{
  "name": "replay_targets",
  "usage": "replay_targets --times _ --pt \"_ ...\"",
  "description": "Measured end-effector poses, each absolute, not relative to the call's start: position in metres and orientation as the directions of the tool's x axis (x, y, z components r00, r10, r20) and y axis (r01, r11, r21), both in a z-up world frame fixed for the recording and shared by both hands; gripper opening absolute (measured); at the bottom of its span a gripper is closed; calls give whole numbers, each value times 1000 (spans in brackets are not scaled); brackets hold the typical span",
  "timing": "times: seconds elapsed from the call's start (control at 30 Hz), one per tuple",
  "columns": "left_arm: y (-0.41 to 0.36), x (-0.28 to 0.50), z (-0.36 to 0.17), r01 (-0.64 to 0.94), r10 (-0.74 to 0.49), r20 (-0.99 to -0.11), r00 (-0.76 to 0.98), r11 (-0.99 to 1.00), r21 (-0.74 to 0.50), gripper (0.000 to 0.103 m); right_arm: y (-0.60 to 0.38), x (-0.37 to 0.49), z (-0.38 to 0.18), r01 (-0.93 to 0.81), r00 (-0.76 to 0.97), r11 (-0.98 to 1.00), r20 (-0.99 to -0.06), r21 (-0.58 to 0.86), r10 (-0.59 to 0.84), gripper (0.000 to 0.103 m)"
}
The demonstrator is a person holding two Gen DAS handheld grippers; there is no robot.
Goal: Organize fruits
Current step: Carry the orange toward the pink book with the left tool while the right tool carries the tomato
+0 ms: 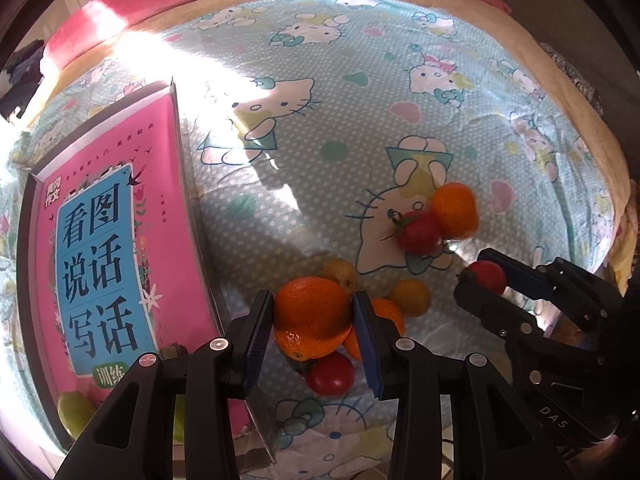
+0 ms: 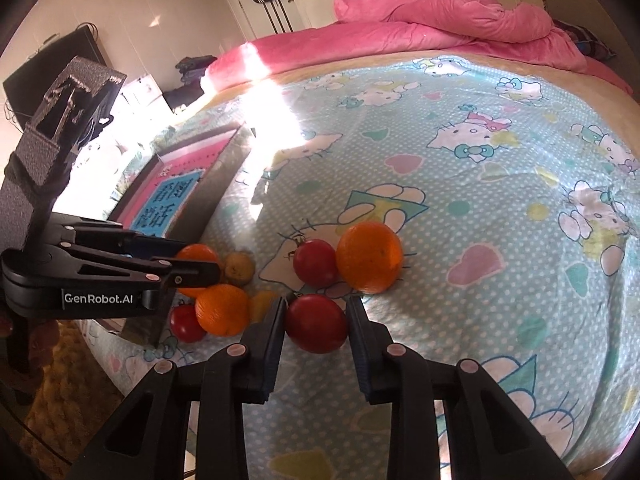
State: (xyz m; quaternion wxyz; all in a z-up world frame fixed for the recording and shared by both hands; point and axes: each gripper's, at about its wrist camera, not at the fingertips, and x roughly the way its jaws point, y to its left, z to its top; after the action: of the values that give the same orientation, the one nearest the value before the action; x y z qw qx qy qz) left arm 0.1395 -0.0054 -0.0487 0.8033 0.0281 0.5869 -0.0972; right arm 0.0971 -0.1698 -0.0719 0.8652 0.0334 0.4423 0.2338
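Observation:
My left gripper (image 1: pixel 313 312) is shut on an orange (image 1: pixel 312 308), held just above the bed sheet. Below it lie another orange (image 1: pixel 308 346), a red tomato (image 1: pixel 331 374) and small yellow fruits (image 1: pixel 410 297). My right gripper (image 2: pixel 316 322) is shut on a red tomato (image 2: pixel 316 324); it also shows in the left wrist view (image 1: pixel 486 280). Farther out a tomato (image 2: pixel 315 262) and an orange (image 2: pixel 369 257) lie touching on the sheet.
A pink and blue book (image 1: pixel 108 248) lies in a shallow dark tray (image 1: pixel 200 216) at the left, with a green fruit (image 1: pixel 74 412) on its near end. A pink blanket (image 2: pixel 440 20) is bunched at the far end of the bed.

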Motion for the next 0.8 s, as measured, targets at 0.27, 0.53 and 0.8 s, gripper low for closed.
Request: replay_targets --times 0.27,0.53,0.8 --pt "4 132 -27 173 -148 -934 326 980 -95 42 -170 93 -64 -386 516 879 -724 279 457 32" --pt "21 128 -14 135 -162 -923 349 983 -121 42 -175 89 -57 -378 538 878 -701 295 468 32" --pt "41 119 -4 101 -171 -910 378 985 -143 42 -172 86 -50 -388 551 867 -676 312 490 32"
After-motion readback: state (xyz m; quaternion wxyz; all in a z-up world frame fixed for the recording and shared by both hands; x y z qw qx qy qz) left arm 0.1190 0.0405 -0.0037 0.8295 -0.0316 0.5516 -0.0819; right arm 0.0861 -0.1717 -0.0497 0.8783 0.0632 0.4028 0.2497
